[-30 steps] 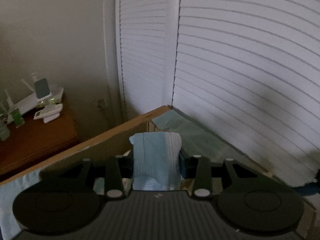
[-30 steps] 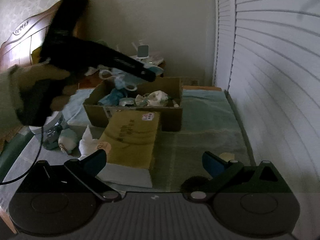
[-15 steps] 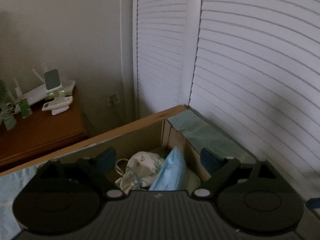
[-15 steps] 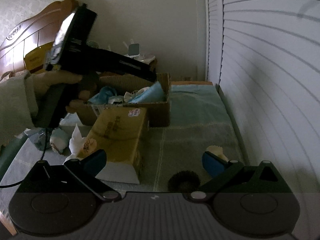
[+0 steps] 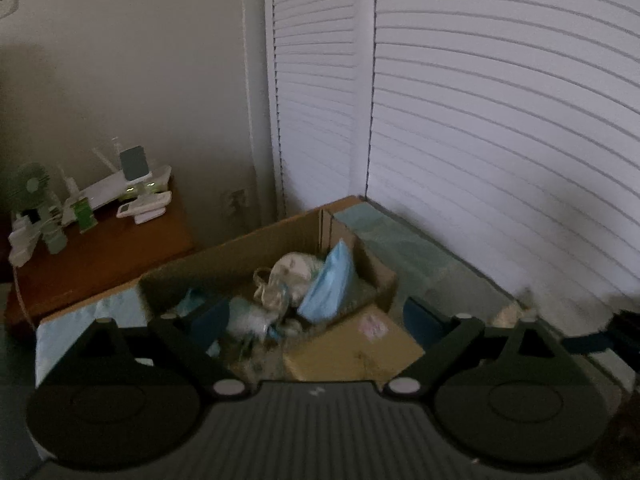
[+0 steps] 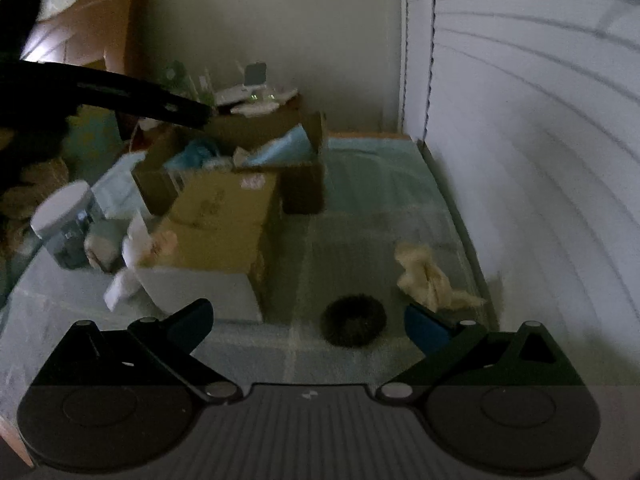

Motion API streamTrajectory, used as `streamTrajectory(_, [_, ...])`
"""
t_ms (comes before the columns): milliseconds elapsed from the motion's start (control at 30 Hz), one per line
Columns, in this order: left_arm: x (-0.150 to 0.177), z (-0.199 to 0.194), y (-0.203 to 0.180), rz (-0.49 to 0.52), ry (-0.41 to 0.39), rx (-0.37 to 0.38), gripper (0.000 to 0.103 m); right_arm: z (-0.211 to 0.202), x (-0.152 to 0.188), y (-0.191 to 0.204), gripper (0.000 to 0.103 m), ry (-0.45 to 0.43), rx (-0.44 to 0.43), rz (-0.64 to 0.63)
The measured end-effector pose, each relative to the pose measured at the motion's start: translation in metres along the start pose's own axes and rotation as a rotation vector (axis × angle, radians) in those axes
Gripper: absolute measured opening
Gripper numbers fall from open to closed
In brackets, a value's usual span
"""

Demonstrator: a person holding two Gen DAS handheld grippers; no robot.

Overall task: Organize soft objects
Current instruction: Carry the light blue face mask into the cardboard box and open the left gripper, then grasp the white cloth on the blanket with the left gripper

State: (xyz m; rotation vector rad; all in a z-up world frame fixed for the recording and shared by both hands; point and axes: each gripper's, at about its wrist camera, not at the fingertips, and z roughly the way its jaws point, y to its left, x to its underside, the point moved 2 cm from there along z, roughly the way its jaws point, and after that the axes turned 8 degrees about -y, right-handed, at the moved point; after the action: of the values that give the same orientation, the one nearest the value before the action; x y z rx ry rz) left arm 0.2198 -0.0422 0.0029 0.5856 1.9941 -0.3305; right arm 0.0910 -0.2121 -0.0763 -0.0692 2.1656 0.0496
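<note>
Both wrist views look steeply down from nearby, sharing the cardboard box (image 5: 362, 258) (image 6: 304, 192) and louvred wall (image 5: 500, 140) (image 6: 540, 140).

Both my views are dim and grainy. What light there is comes off the pale slatted doors (image 5: 500, 128), which curve strongly from the fisheye; the corners go black. The cardboard box (image 5: 352, 248) interior sits in shadow. In my right view the tissue box (image 6: 224, 216) and white can (image 6: 64, 220) are smeared by motion blur.

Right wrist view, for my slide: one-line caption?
Open right hand-held gripper hovers over a dark fuzzy ring and cream cloth, cardboard box behind.
</note>
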Motion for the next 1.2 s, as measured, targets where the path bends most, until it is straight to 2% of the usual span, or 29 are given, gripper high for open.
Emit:
streamTrajectory(200, [0.029, -0.042, -0.002, -0.027, -0.007, -0.026, 0.094, 0.009, 0.023, -0.005, 0.103, 0.063, 0.046, -0.011])
streamTrajectory(367, [0.063, -0.060, -0.004, -0.043, 0.020, -0.059, 0.094, 0.019, 0.035, -0.007, 0.103, 0.105, 0.068, -0.024])
streamTrajectory(600, [0.104, -0.057, -0.010, -0.046, 0.064, -0.115, 0.094, 0.029, 0.038, -0.003, 0.103, 0.131, 0.075, -0.054])
streamTrajectory(833, [0.116, -0.045, -0.013, -0.070, 0.056, -0.150, 0.090, 0.028, 0.040, -0.004, 0.103, 0.114, 0.070, -0.058])
streamTrajectory(1000, [0.122, -0.034, -0.015, -0.083, 0.062, -0.156, 0.073, 0.028, 0.040, -0.004, 0.103, 0.108, 0.069, -0.059])
streamTrajectory(1133, [0.128, -0.025, -0.016, -0.092, 0.077, -0.169, 0.066, 0.028, 0.042, -0.004, 0.103, 0.093, 0.066, -0.063])
streamTrajectory(1200, [0.130, -0.020, -0.016, -0.099, 0.090, -0.171, 0.059, 0.028, 0.042, -0.005, 0.103, 0.091, 0.062, -0.065])
